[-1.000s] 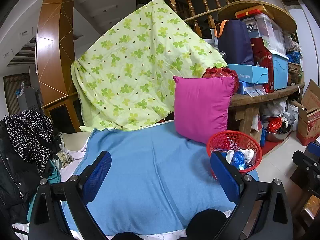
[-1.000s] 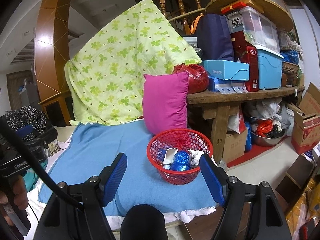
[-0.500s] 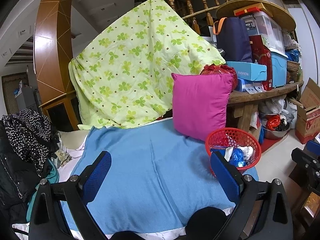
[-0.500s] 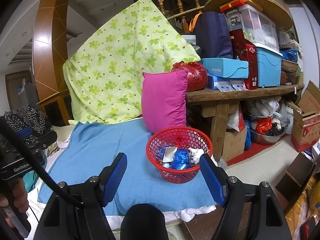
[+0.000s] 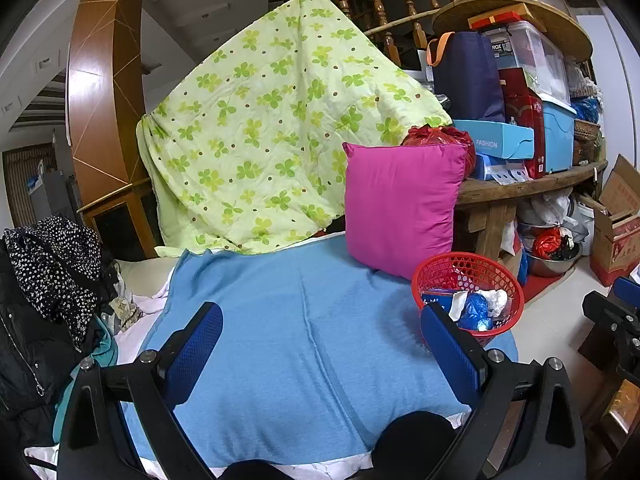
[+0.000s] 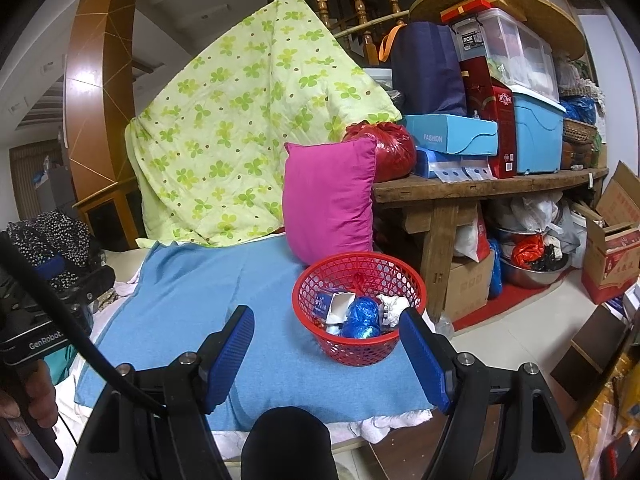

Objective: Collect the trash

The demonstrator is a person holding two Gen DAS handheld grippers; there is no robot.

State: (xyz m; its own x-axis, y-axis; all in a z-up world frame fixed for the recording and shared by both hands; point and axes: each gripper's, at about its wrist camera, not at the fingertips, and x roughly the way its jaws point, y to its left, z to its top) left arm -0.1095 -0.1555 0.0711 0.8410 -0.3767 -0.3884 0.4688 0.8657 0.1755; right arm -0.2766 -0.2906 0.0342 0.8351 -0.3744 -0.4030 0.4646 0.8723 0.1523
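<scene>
We hold both tools wide apart and empty: the left tool [image 5: 320, 344], the right tool [image 6: 326, 346]. The red basket [image 6: 360, 276] of trash sits on the blue blanket [image 5: 280, 320].

The basket [image 6: 358, 308] of trash [image 6: 362, 316] sits on the blanket [image 6: 192, 296], before the pillow [image 6: 330, 200] and left of the table [image 6: 480, 190].

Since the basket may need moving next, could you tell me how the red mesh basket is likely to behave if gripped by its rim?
The red mesh basket looks like thin openwork plastic, so its rim would probably flex under the jaws. It holds only crumpled wrappers, so it is likely light. Sitting near the edge of the soft blue cloth, it might tip if pushed.
</scene>
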